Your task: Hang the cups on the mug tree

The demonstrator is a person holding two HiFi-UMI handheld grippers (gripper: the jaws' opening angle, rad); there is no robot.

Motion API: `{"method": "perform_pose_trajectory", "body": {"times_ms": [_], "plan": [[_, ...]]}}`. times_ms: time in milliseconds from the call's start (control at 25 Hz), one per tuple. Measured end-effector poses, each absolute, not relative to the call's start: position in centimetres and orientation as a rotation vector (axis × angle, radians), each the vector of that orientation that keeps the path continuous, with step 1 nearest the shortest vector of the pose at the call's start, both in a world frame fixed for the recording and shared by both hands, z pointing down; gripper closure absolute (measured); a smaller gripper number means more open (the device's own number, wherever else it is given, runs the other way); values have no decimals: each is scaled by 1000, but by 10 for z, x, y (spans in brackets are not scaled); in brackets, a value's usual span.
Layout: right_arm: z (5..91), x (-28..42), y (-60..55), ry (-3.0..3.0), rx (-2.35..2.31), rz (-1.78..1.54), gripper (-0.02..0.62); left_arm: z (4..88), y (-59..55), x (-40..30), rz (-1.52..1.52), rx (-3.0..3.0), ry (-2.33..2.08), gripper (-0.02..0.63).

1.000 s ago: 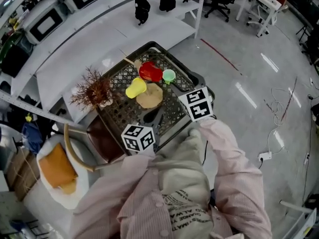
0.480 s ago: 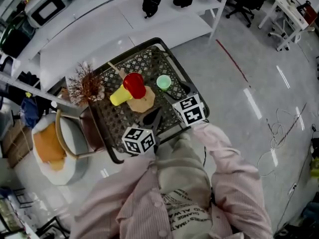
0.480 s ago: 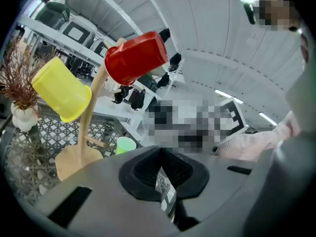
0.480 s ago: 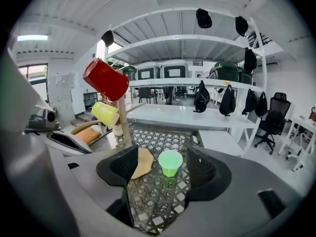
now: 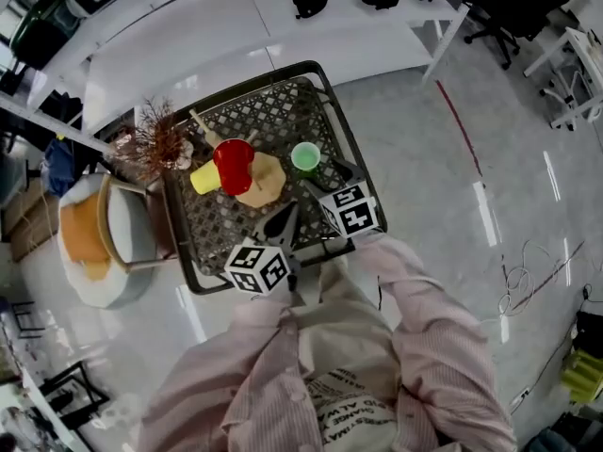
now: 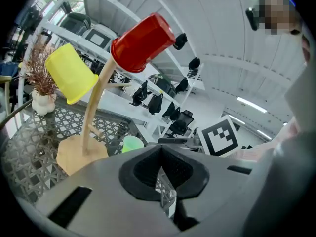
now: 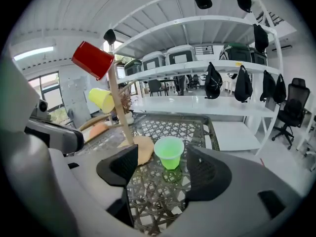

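Head view, far left, what's there?

Round chair (image 5: 105, 219) with an orange cushion (image 5: 77, 234), at 9 o'clock of the mesh bench (image 5: 273, 111). Then a dried plant (image 5: 155, 144) at the bench's 9 o'clock edge.

Where are the cups?

Two are hung: the yellow cup (image 5: 204, 178) and the red cup (image 5: 233, 165) both sit tilted on the mug tree (image 5: 267, 182). Yellow is on a lower peg at 9 o'clock of the trunk, red is at the top. The green cup (image 5: 305, 156) stands upright on the bench, mouth up. It's at 2 o'clock of the tree's wooden base and apart from it.

And the left tool (image 6: 160, 171)?

It's at 6 o'clock of the tree base, over the bench's near edge. Left gripper view shows the jaws clenched together, gripping nothing. The tree is ahead at 10 o'clock.

And the right tool (image 7: 161, 172)?

It's at 5 o'clock of the green cup in head view. Right gripper view shows the jaws released, wide apart. The green cup is at 12 o'clock, lined up with the gap but past the tips, untouched.

Anything behind?

Right gripper view: white shelving (image 7: 197, 65) with black bags (image 7: 213, 83), from 12 to 3 o'clock beyond the bench.
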State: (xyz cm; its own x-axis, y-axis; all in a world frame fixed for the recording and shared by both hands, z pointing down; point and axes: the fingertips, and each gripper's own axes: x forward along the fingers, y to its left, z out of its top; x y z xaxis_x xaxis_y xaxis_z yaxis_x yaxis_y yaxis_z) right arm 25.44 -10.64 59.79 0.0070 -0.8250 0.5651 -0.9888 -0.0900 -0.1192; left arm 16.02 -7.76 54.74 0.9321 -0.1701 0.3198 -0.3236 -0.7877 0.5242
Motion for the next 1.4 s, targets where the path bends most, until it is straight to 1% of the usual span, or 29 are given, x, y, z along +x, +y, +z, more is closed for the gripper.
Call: {"method": "perform_pose_trajectory", "body": {"times_ms": [320,840,1160,1400], "plan": [[641,281,-123,-1927,1890,788,296,570,-89,179,318,2422,-525,607],[684,271,-160,-1974,1789,769,296,591,-107,179,318,2363,-632,607],[696,268,-172,-1978,1734,675,296,604,-109,181,315,2327,-666,607],[699,267,-175,-1980,1726,673,302,610,-110,181,311,2309,-690,607]]}}
